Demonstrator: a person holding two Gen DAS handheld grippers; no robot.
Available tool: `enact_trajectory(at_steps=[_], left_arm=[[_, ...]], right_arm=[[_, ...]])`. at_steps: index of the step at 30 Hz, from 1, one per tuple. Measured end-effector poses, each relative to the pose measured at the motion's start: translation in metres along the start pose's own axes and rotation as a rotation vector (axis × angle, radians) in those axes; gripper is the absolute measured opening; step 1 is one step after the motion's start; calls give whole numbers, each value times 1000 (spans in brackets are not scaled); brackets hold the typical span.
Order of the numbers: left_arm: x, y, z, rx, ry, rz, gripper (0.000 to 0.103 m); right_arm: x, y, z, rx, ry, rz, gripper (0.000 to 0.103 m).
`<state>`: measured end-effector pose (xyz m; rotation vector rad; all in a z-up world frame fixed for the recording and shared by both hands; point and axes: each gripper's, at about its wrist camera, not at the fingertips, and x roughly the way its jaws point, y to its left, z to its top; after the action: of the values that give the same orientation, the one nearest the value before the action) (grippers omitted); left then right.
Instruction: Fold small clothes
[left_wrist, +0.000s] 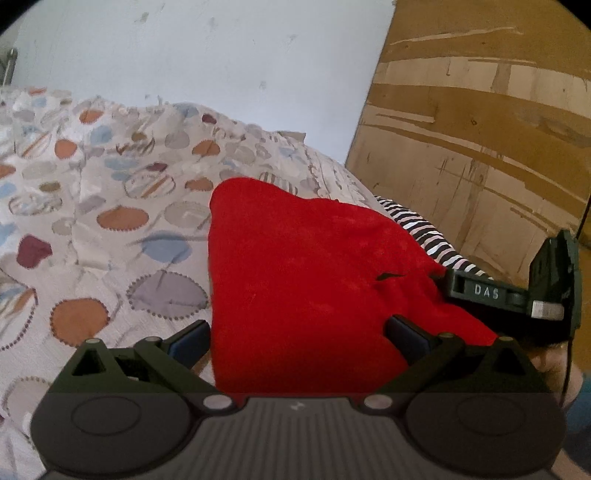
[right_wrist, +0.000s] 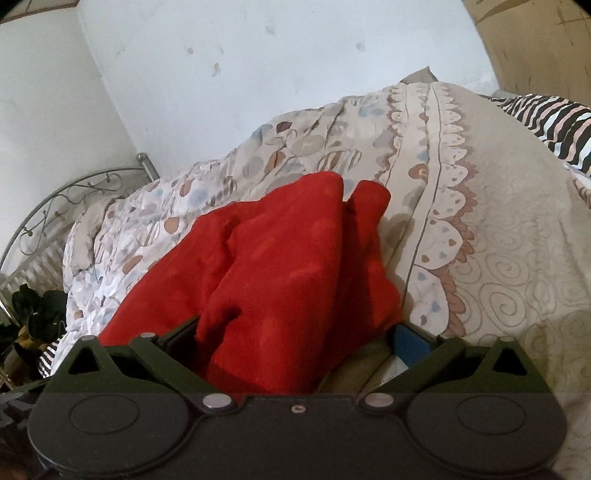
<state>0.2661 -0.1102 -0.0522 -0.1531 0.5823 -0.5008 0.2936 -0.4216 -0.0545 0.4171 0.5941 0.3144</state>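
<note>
Rumpled red garment on patterned bedspread

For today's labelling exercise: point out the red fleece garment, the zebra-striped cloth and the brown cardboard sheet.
Red fleece garment (left_wrist: 314, 280), left wrist view, middle.
Zebra-striped cloth (right_wrist: 554, 125), right wrist view, middle.
Brown cardboard sheet (left_wrist: 480, 147), left wrist view, face.

A plain red garment lies on a beige bedspread patterned with orange, blue and maroon circles.
</note>
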Motion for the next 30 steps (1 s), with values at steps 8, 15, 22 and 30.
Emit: enact_trajectory(at_steps=[8, 15, 22, 30], left_arm=[[1, -7, 16, 80, 45, 16, 103], [0, -11, 14, 88, 27, 31, 103], [-5, 16, 36, -1, 83, -93, 102], [11, 74, 48, -262, 77, -177, 102]], right_arm=[[0, 0, -7, -7, -42, 8, 102], [-1, 0, -9, -9, -53, 11, 102], [-1, -2, -9, -2, -60, 22, 102], [-3, -5, -13, 9, -78, 40, 102]])
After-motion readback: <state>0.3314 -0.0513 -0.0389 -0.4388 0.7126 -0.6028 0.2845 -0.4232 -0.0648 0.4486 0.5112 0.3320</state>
